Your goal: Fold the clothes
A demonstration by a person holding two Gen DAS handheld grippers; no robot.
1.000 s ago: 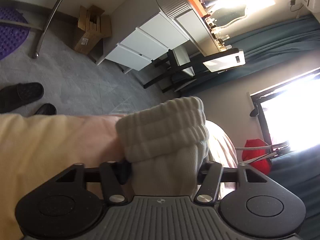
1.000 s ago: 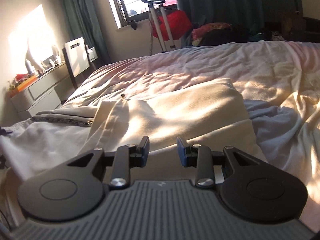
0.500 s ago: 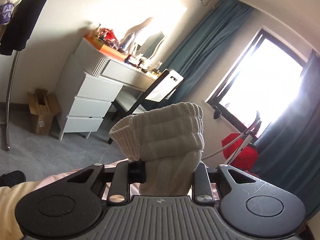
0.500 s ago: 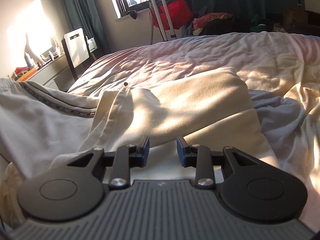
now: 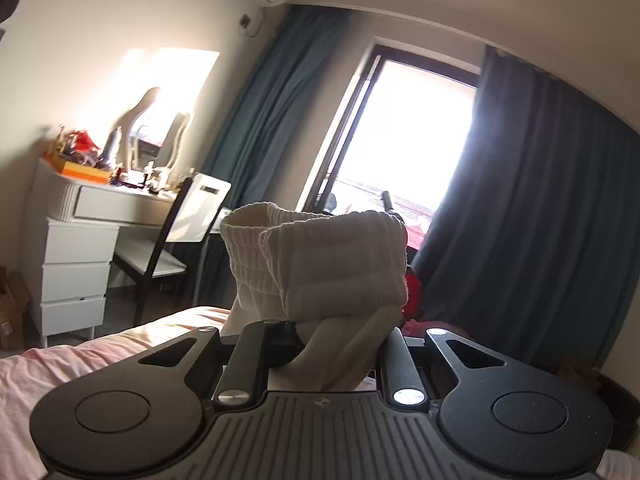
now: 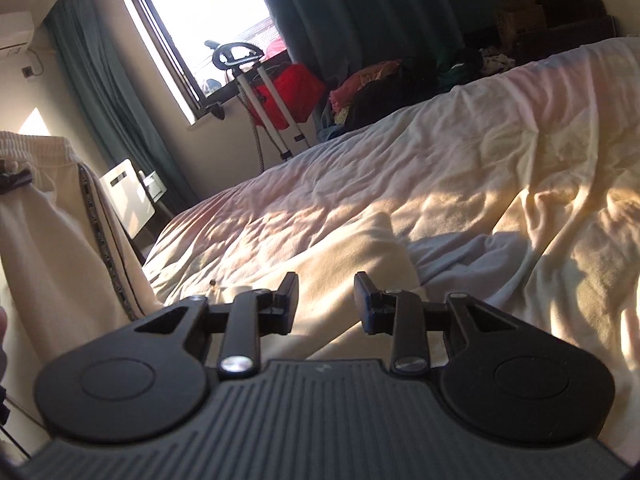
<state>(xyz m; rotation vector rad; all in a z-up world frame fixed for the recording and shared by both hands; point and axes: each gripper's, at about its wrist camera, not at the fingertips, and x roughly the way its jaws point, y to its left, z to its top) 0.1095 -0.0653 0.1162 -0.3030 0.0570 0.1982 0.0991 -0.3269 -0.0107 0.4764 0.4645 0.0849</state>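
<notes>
The cream pants (image 6: 44, 240) are held up off the bed's left edge, hanging lengthwise, ribbed waistband (image 5: 320, 264) bunched on top. Its cloth is pinched by the left gripper (image 5: 338, 344), whose jaws have just been closing. Loads of open bed (image 6: 480, 168) is seen beyond. The right gripper (image 6: 326, 300) is kept spread, nothing between.

Ribbed cream knit waistband (image 5: 320, 264); rumpled cotton bedsheet (image 6: 460, 168).
</notes>
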